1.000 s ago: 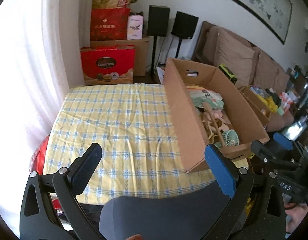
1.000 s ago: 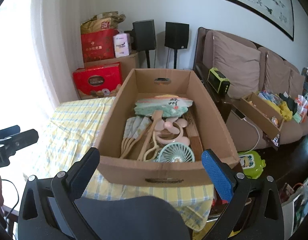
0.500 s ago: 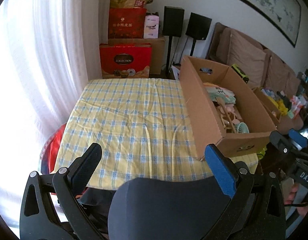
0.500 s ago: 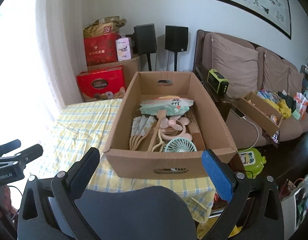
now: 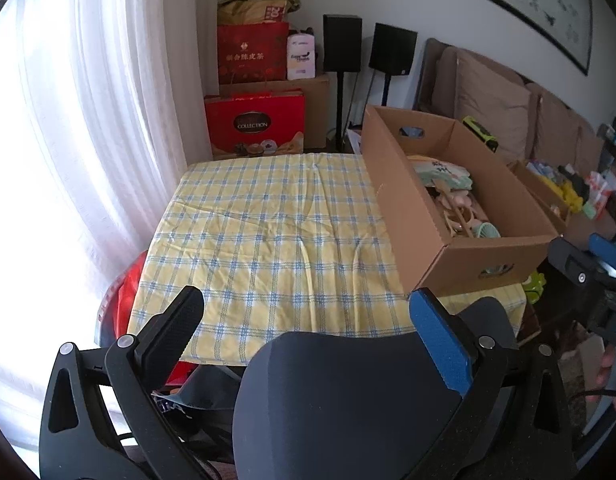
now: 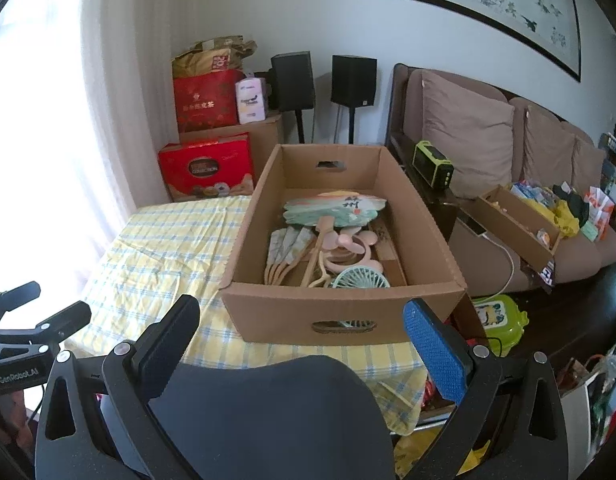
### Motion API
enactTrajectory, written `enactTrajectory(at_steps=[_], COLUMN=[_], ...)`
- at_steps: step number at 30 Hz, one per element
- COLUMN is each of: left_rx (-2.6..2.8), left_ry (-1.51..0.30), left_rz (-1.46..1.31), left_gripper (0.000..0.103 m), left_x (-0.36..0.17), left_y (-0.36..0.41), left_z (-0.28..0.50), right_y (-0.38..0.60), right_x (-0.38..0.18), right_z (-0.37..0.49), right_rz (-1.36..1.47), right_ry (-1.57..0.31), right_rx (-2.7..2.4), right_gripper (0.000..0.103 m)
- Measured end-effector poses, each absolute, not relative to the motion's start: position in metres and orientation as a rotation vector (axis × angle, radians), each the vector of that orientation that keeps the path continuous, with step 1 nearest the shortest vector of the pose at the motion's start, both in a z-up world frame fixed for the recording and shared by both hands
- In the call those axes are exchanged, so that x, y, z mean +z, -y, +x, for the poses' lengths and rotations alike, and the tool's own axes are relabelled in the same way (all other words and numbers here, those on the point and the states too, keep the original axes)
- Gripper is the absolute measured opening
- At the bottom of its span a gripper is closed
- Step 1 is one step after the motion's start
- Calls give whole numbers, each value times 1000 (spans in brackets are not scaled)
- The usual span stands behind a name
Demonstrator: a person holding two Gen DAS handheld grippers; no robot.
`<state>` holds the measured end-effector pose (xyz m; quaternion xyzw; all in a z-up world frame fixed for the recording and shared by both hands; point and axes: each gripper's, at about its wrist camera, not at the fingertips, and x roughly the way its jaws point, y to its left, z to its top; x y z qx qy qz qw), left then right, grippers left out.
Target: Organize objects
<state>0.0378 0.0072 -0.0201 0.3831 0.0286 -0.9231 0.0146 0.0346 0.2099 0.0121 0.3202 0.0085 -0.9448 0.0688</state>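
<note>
Holding both tools back from the near edge of the surface [image 5: 268, 240], we have the left tool [image 5: 308, 312] and the right tool [image 6: 302, 330] with their fingers spread wide apart and nothing between them. The cardboard box [image 6: 339, 320] sits on the right part of the yellow checked tablecloth [image 6: 168, 248], its near end wall with the hand slot facing the right tool. Inside lie the things to be sorted: a painted paddle fan [image 6: 335, 210] toward the far end, a bundle of folding fans [image 6: 286, 248] on the left, a pink handheld fan [image 6: 347, 246] in the middle, and a mint handheld fan [image 6: 359, 282] against the near wall. The rest of the cloth, to the left of the box, is bare.

This would fit either fans waiting to be laid out on the cloth or fans already gathered into the box, so we judge only how to handle them. Any grasp in there should come from above, over the near wall, since the walls are tall and the items overlap. The mint fan looks easiest to reach; its round cage is better pinched at the rim or handle than across the grille. The paddle fan's thin wooden handle crosses the pink fan, so lifting one may drag the other. The left tool could steady the box's left wall.
</note>
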Motion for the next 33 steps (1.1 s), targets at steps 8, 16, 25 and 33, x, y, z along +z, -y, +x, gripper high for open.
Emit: enactTrajectory(at_steps=[8, 16, 25, 33], left_rx=[-2874, -2869, -2852, -2857], left_ry=[-83, -74, -88, -77], left_rz=[1160, 1169, 1160, 1149], left_gripper=[103, 103, 103, 103], left_x=[-13, -13, -11, -10], left_y=[-7, -11, -7, -10], left_z=[42, 40, 41, 43], right_y=[-205, -207, -207, -207], right_x=[8, 7, 6, 4], right_z=[37, 36, 35, 36], right_rz=[971, 980, 983, 990], right_ry=[-43, -35, -35, -37], right_rx=[-2836, -2838, -2838, -2838], right_gripper=[103, 103, 103, 103])
